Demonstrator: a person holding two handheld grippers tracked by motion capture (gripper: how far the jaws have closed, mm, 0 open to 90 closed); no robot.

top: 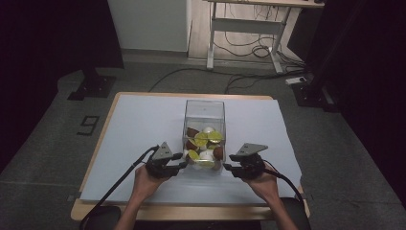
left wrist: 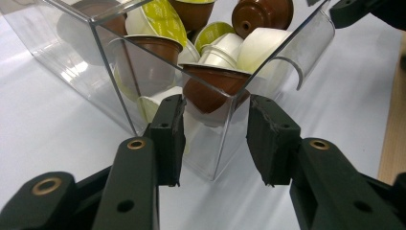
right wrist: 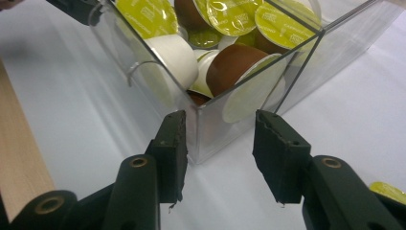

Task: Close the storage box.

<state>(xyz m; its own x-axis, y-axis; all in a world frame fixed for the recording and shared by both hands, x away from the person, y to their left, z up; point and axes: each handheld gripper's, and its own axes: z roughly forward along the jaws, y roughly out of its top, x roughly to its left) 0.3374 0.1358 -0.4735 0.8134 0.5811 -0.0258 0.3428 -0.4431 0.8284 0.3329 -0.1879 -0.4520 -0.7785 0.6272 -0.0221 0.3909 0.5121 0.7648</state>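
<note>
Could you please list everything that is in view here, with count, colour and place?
Clear box: one, transparent, middle of the sheet, between the two grippers.
Capsules: many, brown, white and green-lidded, piled in the box.
Sheet: one, pale, covering the table.
Table: one, light wood.
Desk: one, white-framed, far behind, with cables on the floor.
Left gripper: black, jaws astride a near box corner, not pressing.
Right gripper: black, likewise at the other near corner.

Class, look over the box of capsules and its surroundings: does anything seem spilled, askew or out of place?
One green-lidded capsule lies loose on the white sheet, outside the clear box that holds the rest. Inside, the capsules are jumbled, some tipped on their sides.
</note>
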